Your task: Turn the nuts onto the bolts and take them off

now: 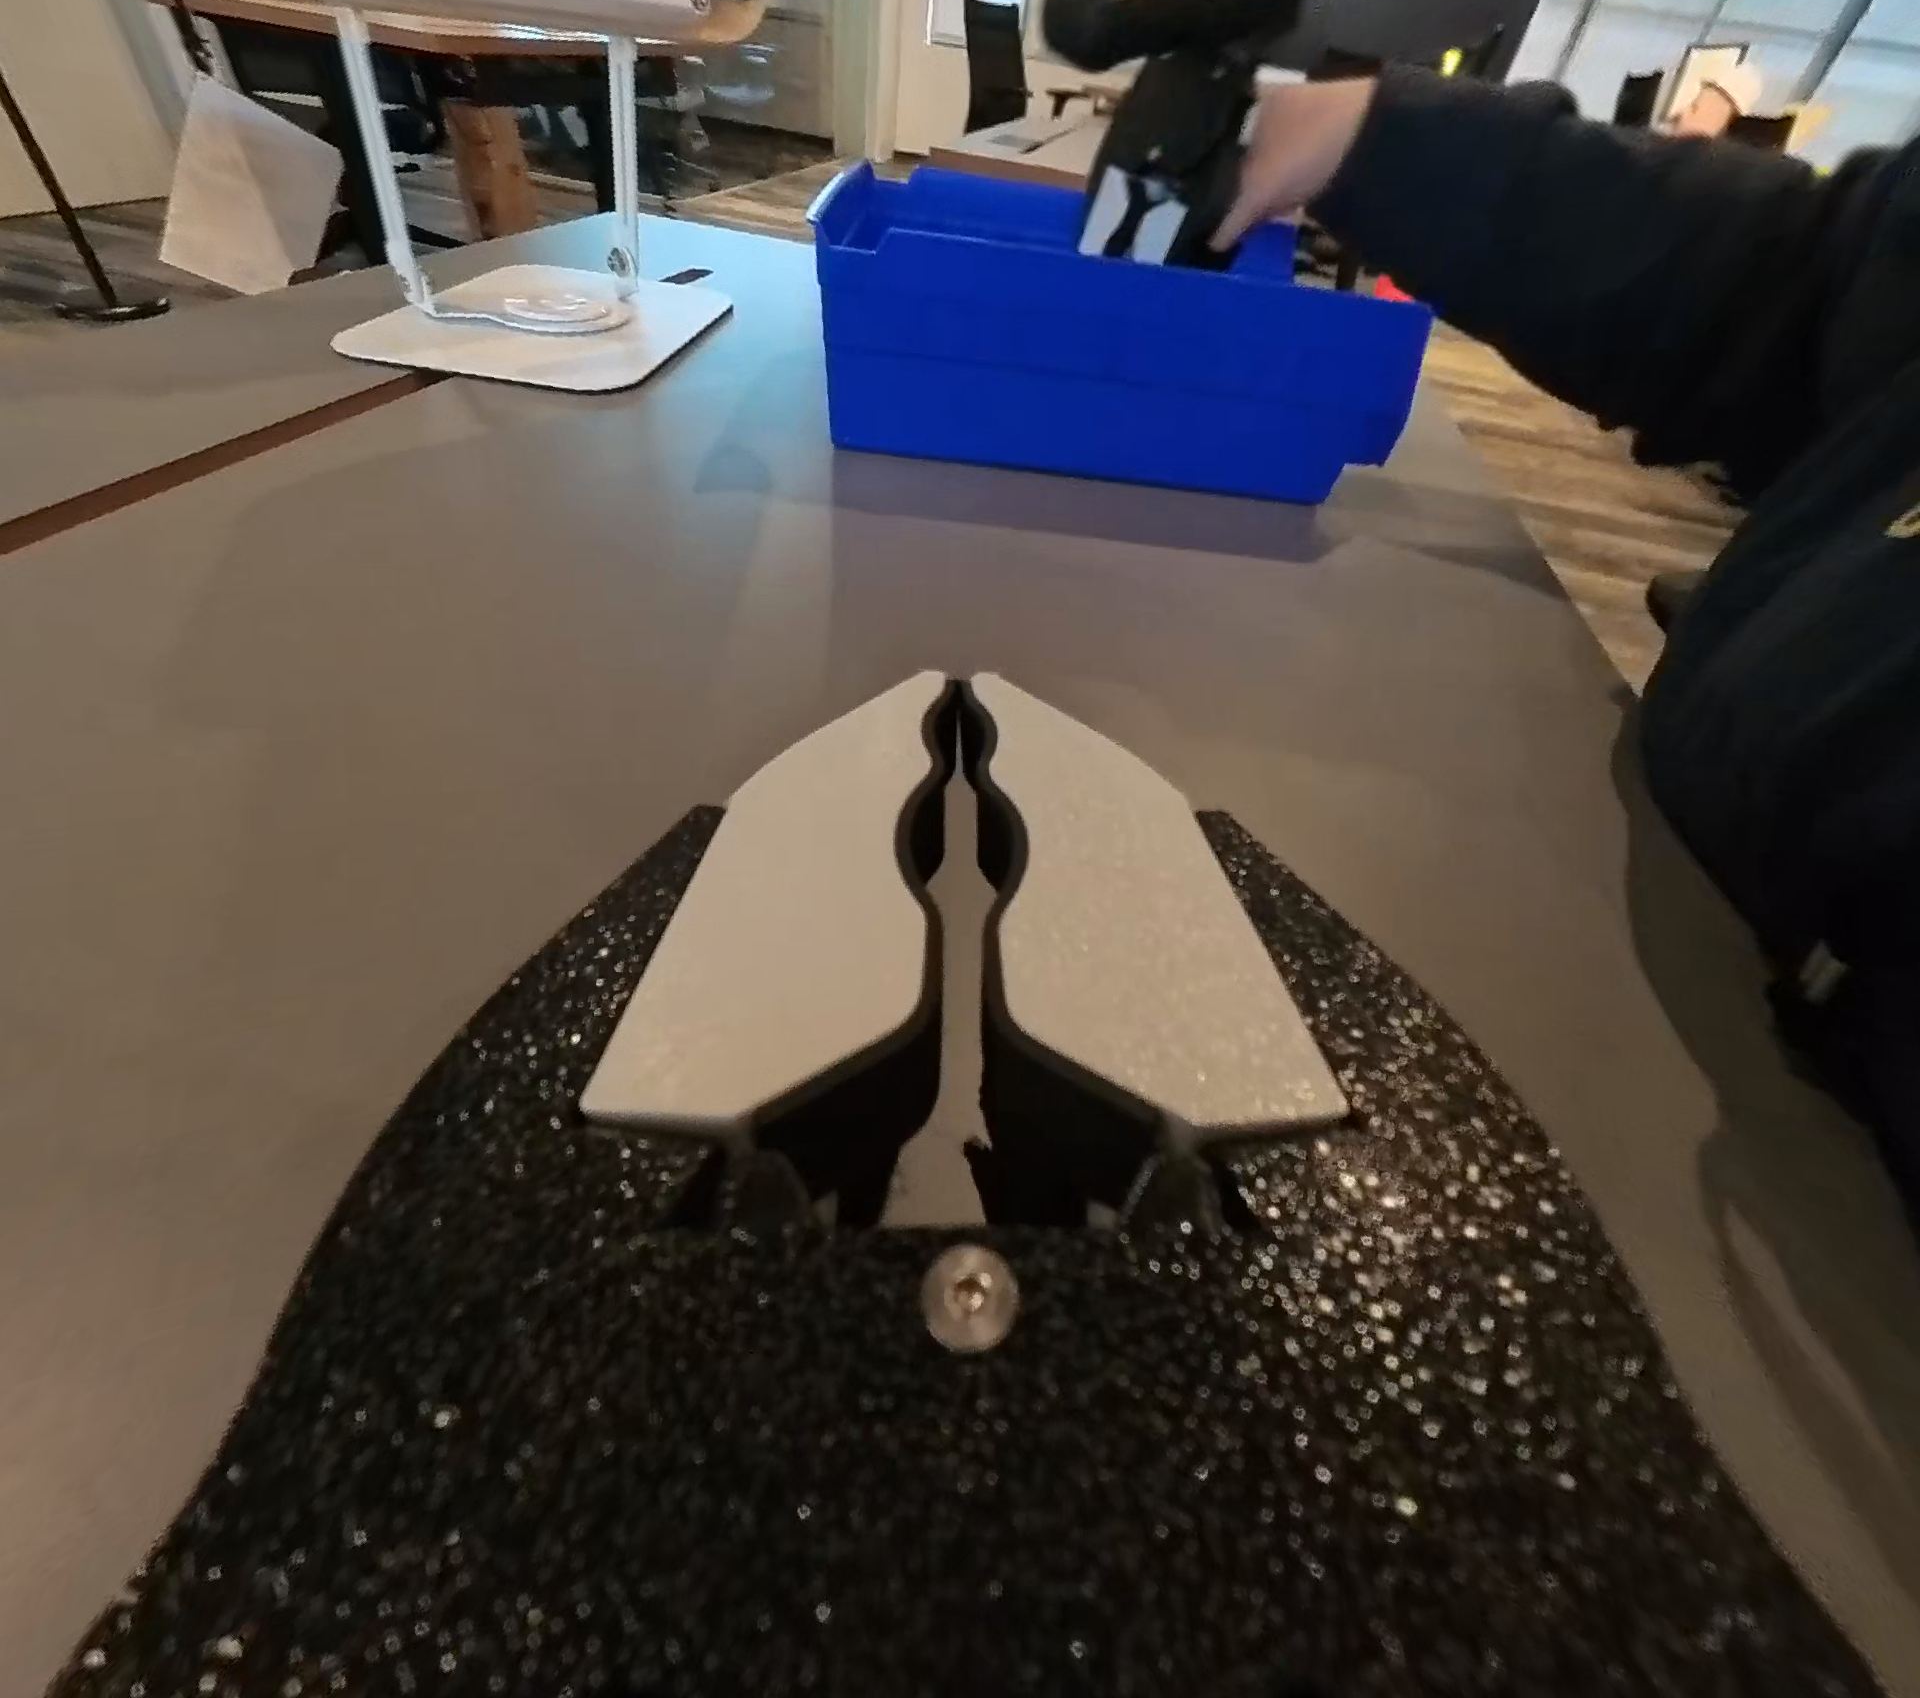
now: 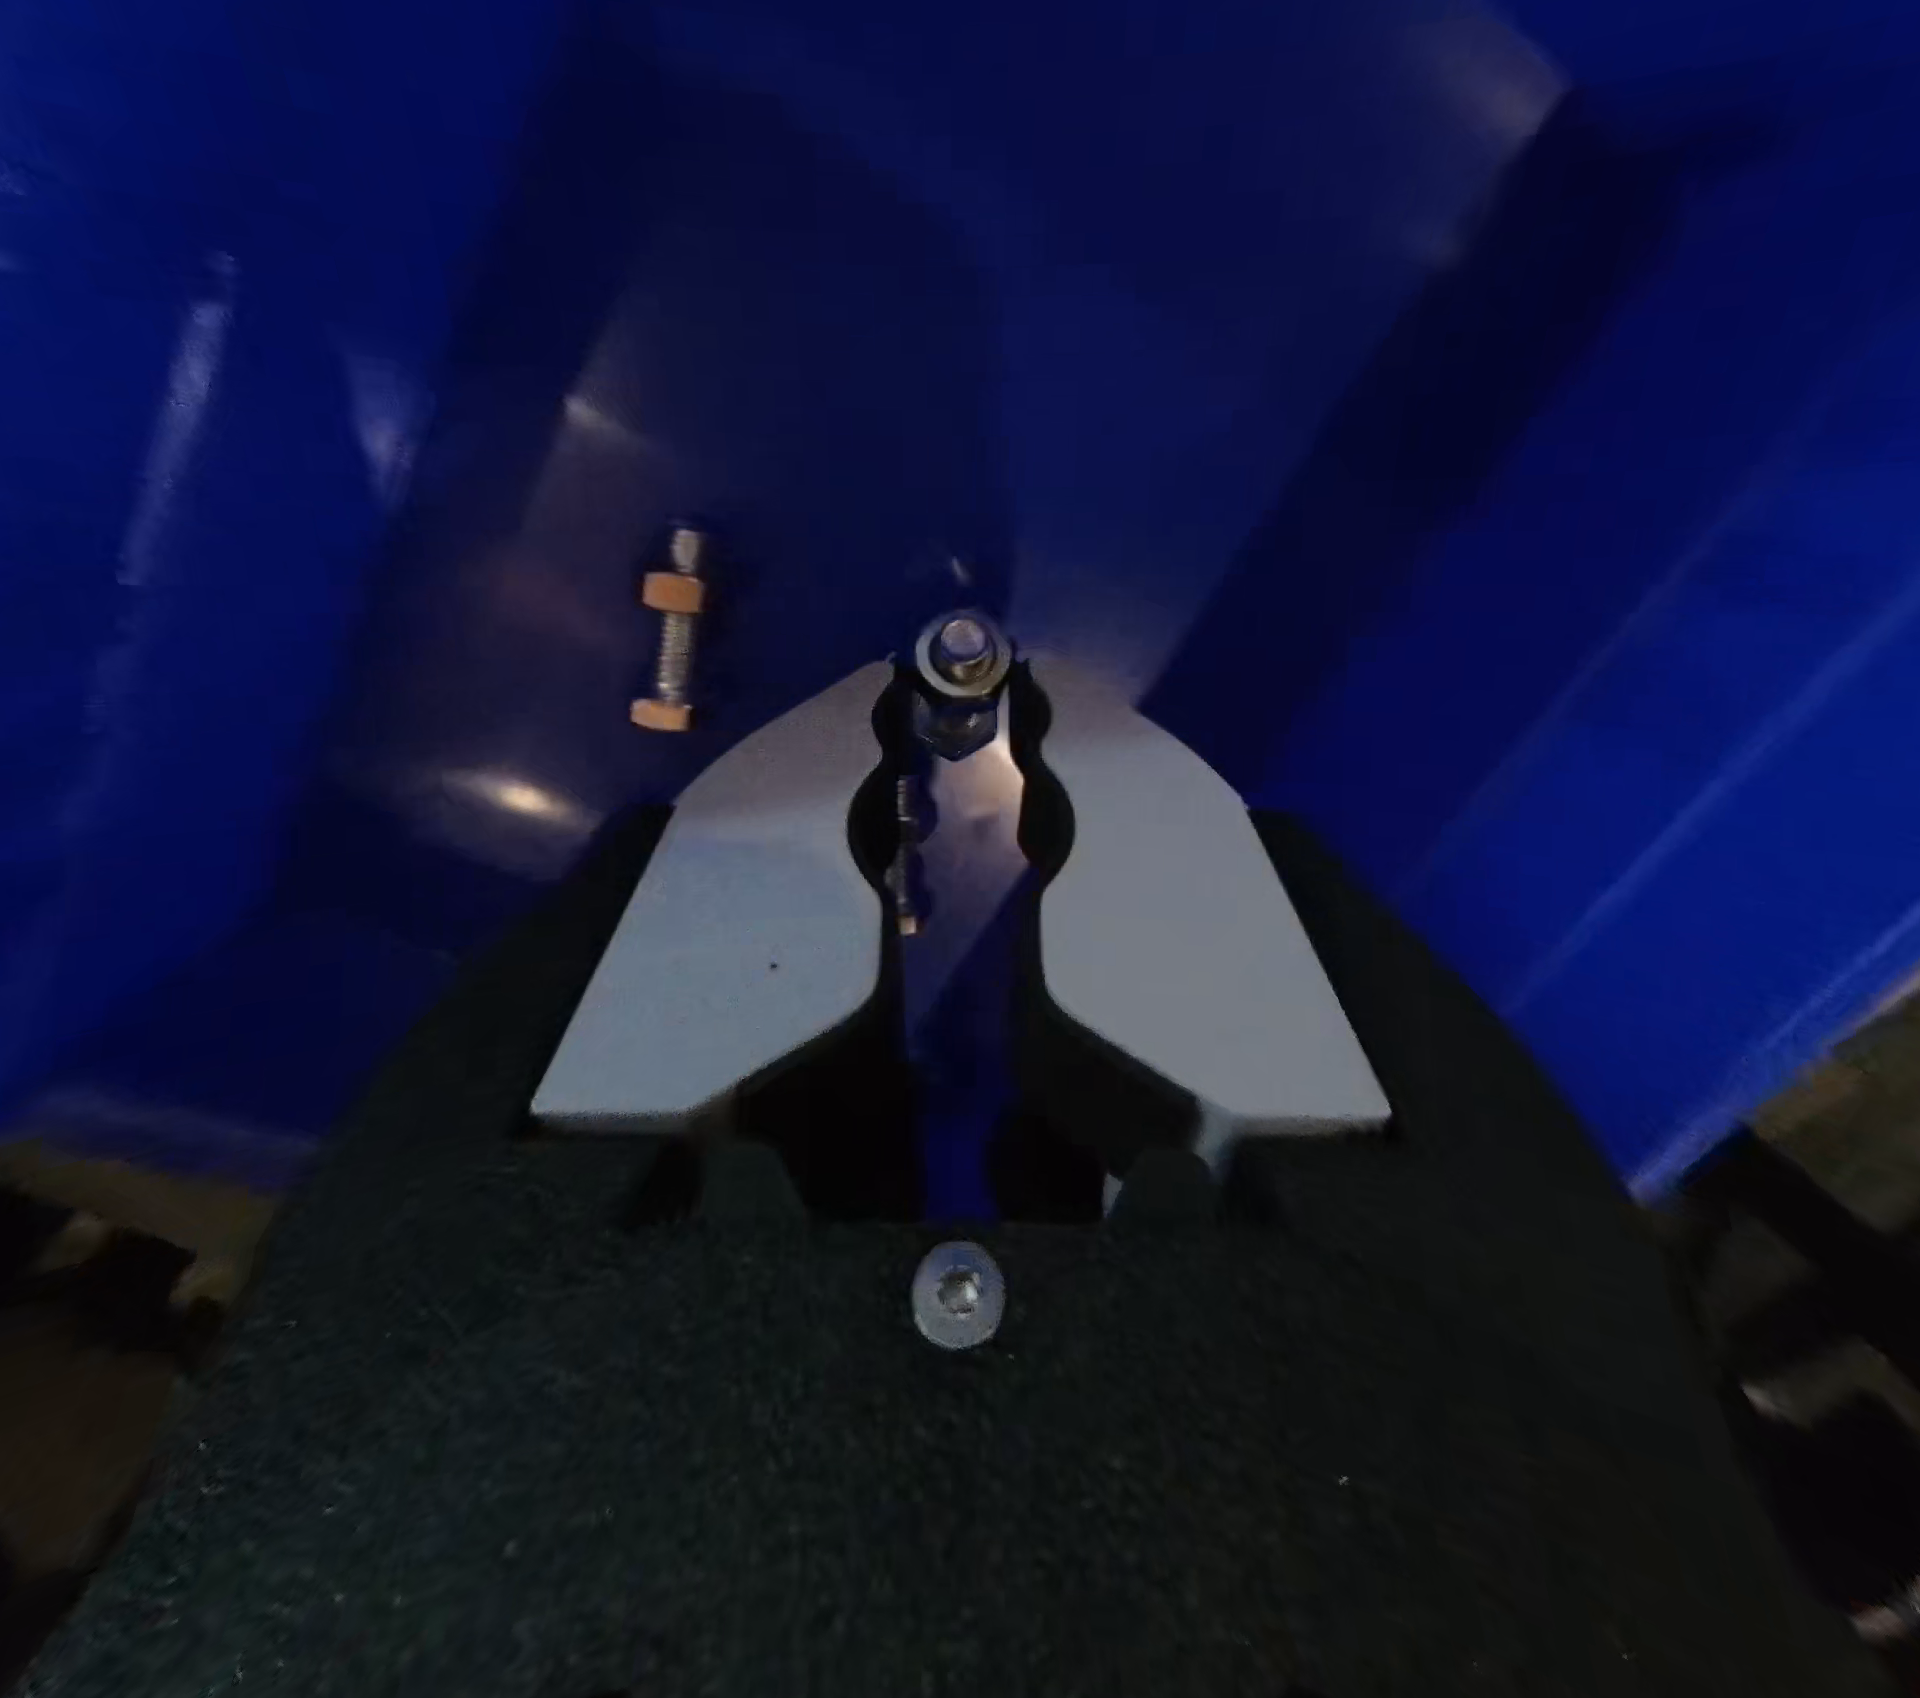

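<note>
My left gripper [image 1: 961, 687] is shut with nothing between its pads and hovers low over the grey table [image 1: 520, 661]. My right gripper [image 2: 961, 682] reaches down into the blue bin [image 2: 1455, 298] and is shut on a silver bolt with a nut and washer [image 2: 961, 661], held end-on at the fingertips. A second bolt with a nut [image 2: 670, 640] lies on the bin floor to the left. Another bolt [image 2: 906, 859] shows below through the gap between the fingers. The left wrist view shows the right gripper [image 1: 1143, 225] dipping into the blue bin [image 1: 1091, 370], held by a hand.
A white stand with a poster board [image 1: 520, 277] sits at the table's far left. A person's dark sleeve [image 1: 1610, 277] reaches in from the right. The table's right edge [image 1: 1579, 609] drops to the floor. Chairs and desks stand far behind. My hands' fingertips stand some 40 centimetres from each other.
</note>
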A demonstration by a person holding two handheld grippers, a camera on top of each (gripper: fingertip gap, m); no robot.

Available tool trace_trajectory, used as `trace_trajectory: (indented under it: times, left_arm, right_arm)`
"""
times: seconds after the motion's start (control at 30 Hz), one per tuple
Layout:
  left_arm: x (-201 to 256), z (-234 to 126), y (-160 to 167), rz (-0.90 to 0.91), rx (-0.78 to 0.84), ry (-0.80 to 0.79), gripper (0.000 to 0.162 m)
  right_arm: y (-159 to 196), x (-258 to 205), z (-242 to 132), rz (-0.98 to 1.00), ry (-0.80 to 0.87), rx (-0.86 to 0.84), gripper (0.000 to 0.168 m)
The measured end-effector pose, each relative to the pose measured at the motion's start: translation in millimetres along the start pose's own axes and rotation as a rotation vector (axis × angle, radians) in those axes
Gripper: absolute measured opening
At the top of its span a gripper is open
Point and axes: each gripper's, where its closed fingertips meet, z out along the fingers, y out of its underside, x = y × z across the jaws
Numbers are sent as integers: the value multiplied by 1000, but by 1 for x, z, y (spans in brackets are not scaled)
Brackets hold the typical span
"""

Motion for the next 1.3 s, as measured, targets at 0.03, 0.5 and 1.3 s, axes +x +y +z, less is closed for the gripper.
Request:
trace_trajectory:
  times: [0.03,0.5,1.3]
  left_arm:
    - [1,1,1,7,-6,2,0]
    - [7,6,7,40,-53,21,0]
    - [9,0,-2,40,18,30,0]
  right_arm:
    - [1,3,4,-13,7,-26,19]
    - [-70,-23,-87,101,149,394,26]
    - [-281,-235,-64,-35,-111,1488,32]
